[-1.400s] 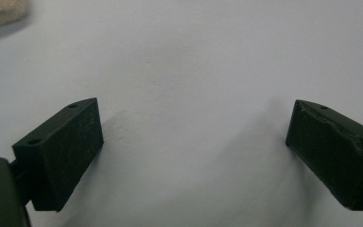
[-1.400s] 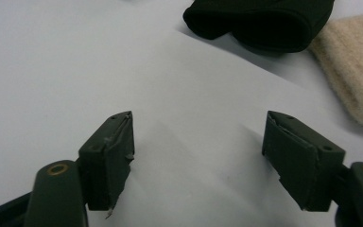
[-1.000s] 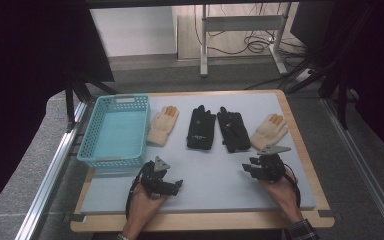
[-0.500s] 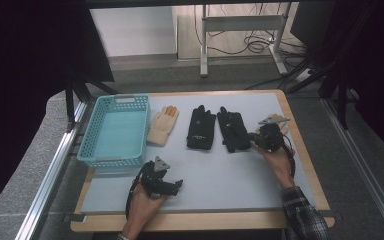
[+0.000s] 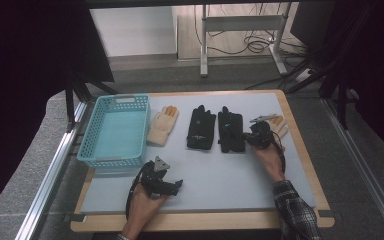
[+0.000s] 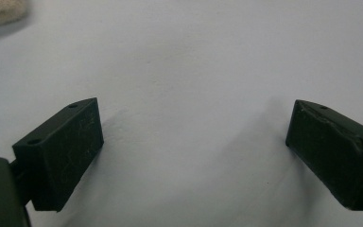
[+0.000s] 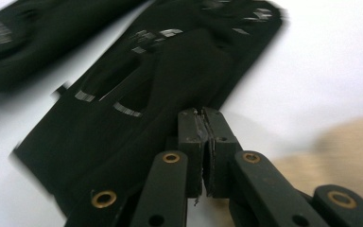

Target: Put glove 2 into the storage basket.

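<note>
The right gripper [image 5: 254, 136] has moved from the near edge of the table up to the row of gloves, and its jaws have just closed — in the right gripper view they stand pressed together with no cloth visible between them, at the edge of the right black glove [image 7: 137, 109]. It sits between that glove and the tan glove [image 5: 280, 126] at the far right, partly covering the latter. That suggests a pick-up of a glove is starting, perhaps for the blue basket [image 5: 92, 150] at the left, though nothing looks gripped yet. The left gripper [image 5: 172, 187] rests near the front edge, jaws spread wide over bare table. The other black glove [image 5: 201, 127] and another tan glove [image 5: 162, 125] lie flat between the right gripper and the basket — a carry leftwards must pass over them.
</note>
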`<state>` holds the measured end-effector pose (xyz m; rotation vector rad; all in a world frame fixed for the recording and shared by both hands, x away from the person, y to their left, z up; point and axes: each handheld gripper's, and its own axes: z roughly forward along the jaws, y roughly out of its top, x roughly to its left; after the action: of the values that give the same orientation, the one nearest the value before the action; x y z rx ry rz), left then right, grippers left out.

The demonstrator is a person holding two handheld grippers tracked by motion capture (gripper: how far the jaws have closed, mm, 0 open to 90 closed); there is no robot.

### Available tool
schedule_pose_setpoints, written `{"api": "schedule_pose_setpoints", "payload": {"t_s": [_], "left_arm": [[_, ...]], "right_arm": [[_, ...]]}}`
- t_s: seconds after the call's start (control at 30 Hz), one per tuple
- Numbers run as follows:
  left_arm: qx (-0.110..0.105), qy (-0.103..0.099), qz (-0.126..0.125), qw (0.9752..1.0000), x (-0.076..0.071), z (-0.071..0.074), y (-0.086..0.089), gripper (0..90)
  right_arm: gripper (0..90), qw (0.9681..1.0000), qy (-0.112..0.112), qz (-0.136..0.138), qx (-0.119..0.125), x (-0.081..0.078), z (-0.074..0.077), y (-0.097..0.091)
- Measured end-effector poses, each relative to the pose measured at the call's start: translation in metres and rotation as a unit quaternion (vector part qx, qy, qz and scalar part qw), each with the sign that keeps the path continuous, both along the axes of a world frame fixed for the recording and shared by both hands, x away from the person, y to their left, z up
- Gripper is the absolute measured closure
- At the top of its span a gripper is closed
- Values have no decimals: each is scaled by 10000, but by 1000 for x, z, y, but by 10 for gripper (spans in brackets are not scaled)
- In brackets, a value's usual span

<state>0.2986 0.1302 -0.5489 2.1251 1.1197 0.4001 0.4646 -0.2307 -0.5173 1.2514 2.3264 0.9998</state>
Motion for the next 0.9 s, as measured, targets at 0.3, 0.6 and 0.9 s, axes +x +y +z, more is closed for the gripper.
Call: {"api": "schedule_pose_setpoints", "payload": {"t_s": [0.3,0.6,0.9], "left_arm": [[-9,0,6,10000,0,0,0,49],[-2,6,0,10000,0,0,0,49],[-1,4,-2,10000,0,0,0,49]], "right_arm": [[744,9997,-211,97,-114,-2,12,5],[356,9980,-518,319,-192,21,16,31],[278,9983,-186,248,-492,43,-4,45]]}}
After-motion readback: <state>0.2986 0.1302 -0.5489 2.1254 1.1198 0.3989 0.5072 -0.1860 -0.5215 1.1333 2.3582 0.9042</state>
